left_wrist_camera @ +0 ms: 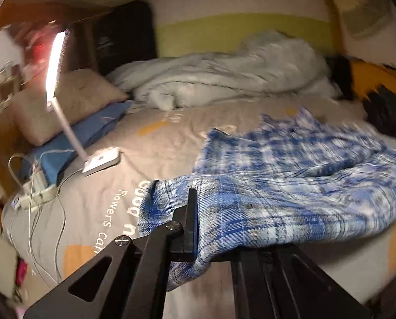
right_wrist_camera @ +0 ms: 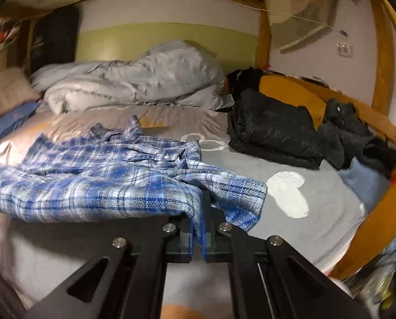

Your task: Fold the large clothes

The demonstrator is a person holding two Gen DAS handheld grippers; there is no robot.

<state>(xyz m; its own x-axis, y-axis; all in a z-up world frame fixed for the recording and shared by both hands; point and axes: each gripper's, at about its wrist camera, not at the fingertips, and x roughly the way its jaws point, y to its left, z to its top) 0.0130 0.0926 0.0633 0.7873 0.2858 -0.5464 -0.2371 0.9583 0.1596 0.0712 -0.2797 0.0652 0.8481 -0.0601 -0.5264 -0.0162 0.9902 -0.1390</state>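
My left gripper and right gripper each pinch an edge of the shirt, which spreads on the bed toward 12 o'clock. Behind it lies the duvet. A jacket sits at 2 o'clock, the lamp at 10.

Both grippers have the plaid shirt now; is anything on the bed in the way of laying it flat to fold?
Nothing visible blocks it. The plaid shirt lies on open sheet; desk lamp sits left, black jacket right, rumpled duvet behind.
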